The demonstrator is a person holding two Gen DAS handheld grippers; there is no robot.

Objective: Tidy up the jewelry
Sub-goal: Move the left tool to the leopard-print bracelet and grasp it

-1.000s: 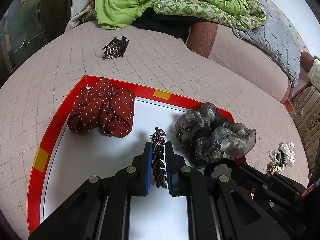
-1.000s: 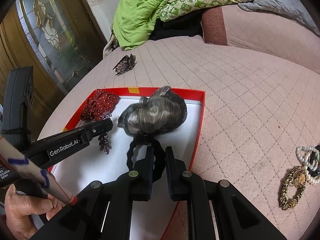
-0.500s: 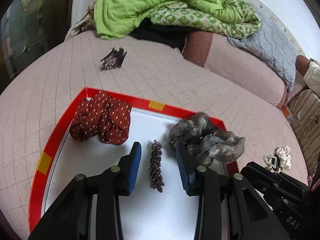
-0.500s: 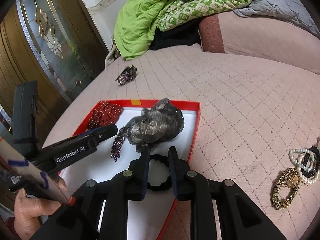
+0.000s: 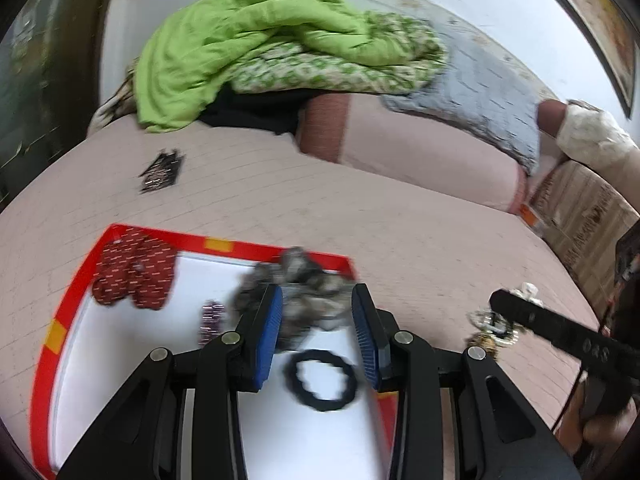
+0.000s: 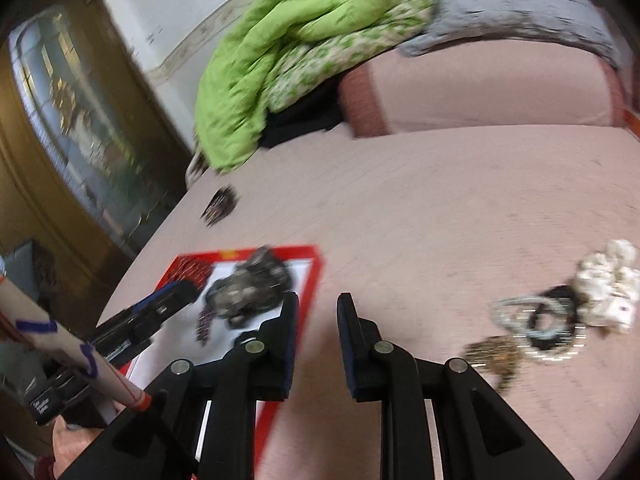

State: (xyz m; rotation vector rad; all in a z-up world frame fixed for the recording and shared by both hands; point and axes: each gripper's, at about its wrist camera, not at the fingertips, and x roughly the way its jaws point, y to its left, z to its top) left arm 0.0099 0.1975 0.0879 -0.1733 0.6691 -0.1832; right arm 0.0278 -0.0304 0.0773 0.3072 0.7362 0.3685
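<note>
A red-rimmed white tray point(image 5: 64, 312) lies on the pink quilted bed. In it are a red dotted scrunchie point(image 5: 134, 276), a purple leaf hair clip point(image 5: 211, 320), a grey scrunchie point(image 5: 304, 292) and a black hair tie point(image 5: 322, 380). My left gripper point(image 5: 316, 332) is open and empty above the tray, over the black hair tie. My right gripper point(image 6: 318, 332) is open and empty at the tray's right rim point(image 6: 312, 280). To its right lie a gold bracelet point(image 6: 490, 356), pearl and black bands point(image 6: 536, 320) and a white scrunchie point(image 6: 608, 284). A dark claw clip point(image 5: 162, 170) lies farther back.
A green quilt point(image 5: 256, 44), a grey blanket point(image 5: 488, 96) and a pink bolster point(image 5: 420, 148) lie at the back. A wooden glass door point(image 6: 60, 128) stands to the left. A cardboard box point(image 5: 580, 208) sits at the right of the bed.
My left gripper opened, let go of the leaf clip in the tray and drew back to the right. My right gripper let go of the black hair tie in the tray, opened and swung right.
</note>
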